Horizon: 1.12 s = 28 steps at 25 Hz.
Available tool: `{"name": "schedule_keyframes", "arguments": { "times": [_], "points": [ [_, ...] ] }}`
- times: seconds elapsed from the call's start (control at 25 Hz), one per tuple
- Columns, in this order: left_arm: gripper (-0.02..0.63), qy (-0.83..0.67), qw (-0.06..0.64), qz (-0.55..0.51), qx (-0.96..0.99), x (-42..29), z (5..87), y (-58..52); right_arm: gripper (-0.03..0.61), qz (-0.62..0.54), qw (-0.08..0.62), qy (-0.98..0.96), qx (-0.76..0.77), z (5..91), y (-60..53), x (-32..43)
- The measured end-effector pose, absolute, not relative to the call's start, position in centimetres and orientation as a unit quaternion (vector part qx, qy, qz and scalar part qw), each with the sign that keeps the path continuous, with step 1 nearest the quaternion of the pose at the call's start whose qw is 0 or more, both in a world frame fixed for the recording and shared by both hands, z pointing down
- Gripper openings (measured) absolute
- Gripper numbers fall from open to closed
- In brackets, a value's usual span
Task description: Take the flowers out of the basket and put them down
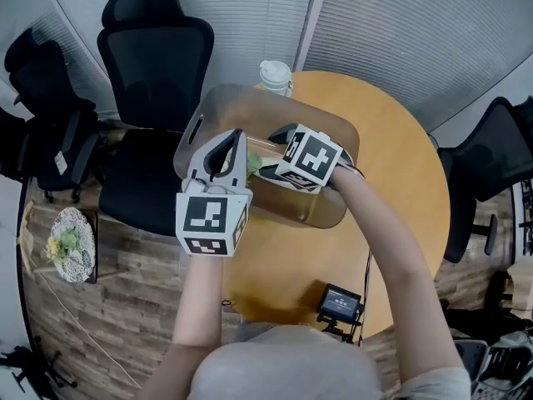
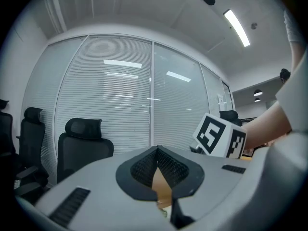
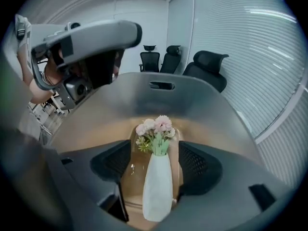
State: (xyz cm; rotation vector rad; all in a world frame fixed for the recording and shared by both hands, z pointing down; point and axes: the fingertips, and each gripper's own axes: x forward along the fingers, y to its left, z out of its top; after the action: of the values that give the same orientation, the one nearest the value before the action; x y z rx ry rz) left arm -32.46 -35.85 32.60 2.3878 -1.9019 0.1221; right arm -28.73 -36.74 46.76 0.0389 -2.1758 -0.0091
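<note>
A grey plastic basket point(image 1: 337, 136) stands on the round wooden table point(image 1: 404, 190). Inside it, in the right gripper view, is a white vase point(image 3: 158, 186) with pink flowers point(image 3: 155, 128) and green leaves. My right gripper point(image 3: 155, 150) points steeply down into the basket, its jaws open on either side of the vase with a gap at each pad. In the head view the right gripper point(image 1: 271, 161) reaches in from the right, and a bit of green shows beside it. My left gripper point(image 1: 237, 144) hangs over the basket's near-left side. Its pads point(image 2: 144, 167) meet at the tip with nothing seen between them.
A bottle with a white lid point(image 1: 275, 77) stands behind the basket. A small screen device point(image 1: 340, 304) sits at the table's near edge. Black office chairs point(image 1: 154, 57) stand to the left and right. A woven dish with flowers point(image 1: 71, 244) lies on the floor at left.
</note>
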Motion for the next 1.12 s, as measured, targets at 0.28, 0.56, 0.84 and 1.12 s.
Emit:
{"name": "schedule_keyframes", "arguments": {
  "times": [0.28,0.56,0.84,1.12],
  "points": [
    [0.003,-0.624,0.071,0.040,0.777,-33.4,32.8,-36.6,0.371,-0.002,0.540,-0.841,0.004,51.8,-37.5,-29.5],
    [0.003,-0.625,0.083,0.042,0.775,-33.8,33.1,-36.7,0.379,0.001,0.612,-0.790,-0.019,57.1,-37.5,-28.0],
    [0.003,-0.626,0.084,0.032,0.774,-35.0,33.1,-36.5,0.377,-0.004,0.657,-0.753,-0.020,60.9,-37.9,-26.6],
    [0.003,-0.632,0.081,0.027,0.770,-35.5,32.9,-36.4,0.377,-0.009,0.678,-0.735,-0.022,63.2,-37.7,-25.9]
  ]
}}
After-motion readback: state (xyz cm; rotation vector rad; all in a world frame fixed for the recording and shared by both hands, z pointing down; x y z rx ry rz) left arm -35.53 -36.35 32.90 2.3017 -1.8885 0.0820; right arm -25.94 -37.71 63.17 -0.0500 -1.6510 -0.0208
